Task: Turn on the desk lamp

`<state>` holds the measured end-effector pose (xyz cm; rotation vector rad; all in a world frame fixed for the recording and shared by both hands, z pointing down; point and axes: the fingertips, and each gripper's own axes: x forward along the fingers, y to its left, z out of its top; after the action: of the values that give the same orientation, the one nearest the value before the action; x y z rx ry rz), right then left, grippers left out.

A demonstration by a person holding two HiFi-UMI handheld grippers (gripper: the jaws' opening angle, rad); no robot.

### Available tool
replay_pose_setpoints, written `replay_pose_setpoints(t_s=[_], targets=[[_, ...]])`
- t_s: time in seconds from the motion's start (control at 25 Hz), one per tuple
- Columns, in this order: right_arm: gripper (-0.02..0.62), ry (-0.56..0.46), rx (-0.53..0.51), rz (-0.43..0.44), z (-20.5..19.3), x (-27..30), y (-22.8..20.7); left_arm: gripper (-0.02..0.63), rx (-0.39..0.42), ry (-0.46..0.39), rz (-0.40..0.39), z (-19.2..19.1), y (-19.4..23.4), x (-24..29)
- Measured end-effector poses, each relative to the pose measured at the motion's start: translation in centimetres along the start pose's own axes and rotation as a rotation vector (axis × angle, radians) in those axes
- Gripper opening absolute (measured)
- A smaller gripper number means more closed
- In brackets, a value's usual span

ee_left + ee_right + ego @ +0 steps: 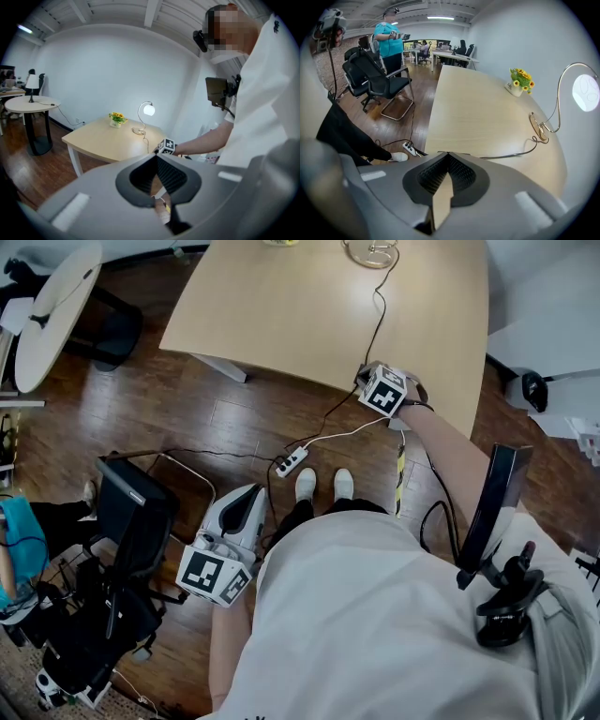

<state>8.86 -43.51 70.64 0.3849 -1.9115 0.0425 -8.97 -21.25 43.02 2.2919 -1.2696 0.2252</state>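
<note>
The desk lamp has a thin curved neck and a round white globe (149, 110) that glows; its ring base (370, 251) stands at the far side of the light wooden table (281, 306). In the right gripper view the globe (586, 92) and base (538, 126) show at the right, and the cord (511, 153) runs toward me. My right gripper (364, 373) sits at the table's near edge beside the cord (378, 315), jaws shut and empty (448, 154). My left gripper (253, 491) hangs low at my side over the floor, shut on nothing (156, 157).
A small pot of yellow flowers (519, 82) stands on the table beyond the lamp. On the wood floor under the table's edge lies a white power strip (292, 462). A black office chair (131, 521) stands at my left, a round table (56, 306) farther off. A person in a teal shirt (389, 42) stands in the room.
</note>
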Motion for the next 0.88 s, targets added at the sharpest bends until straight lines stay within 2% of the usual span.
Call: replay_pose_setpoints(t_s=[0.28, 0.4, 0.72, 0.88], targets=[[0.0, 0.015, 0.015, -0.009, 0.0, -0.4, 0.0, 0.015, 0.007, 0.002, -0.009, 0.1, -0.5, 0.1], [0.002, -0.008, 0.039, -0.011, 0.2, -0.3, -0.2, 0.015, 0.013, 0.003, -0.017, 0.3, -0.3, 0.4], [0.002, -0.2, 0.119, -0.072, 2.4, -6.2, 0.6, 0.015, 0.038, 0.014, -0.055, 0.6, -0.7, 1.4], [0.002, -0.319, 0.194, -0.082, 1.6, -10.8, 1.5, 0.017, 0.066, 0.011, -0.065, 1.4, -1.9, 2.7]])
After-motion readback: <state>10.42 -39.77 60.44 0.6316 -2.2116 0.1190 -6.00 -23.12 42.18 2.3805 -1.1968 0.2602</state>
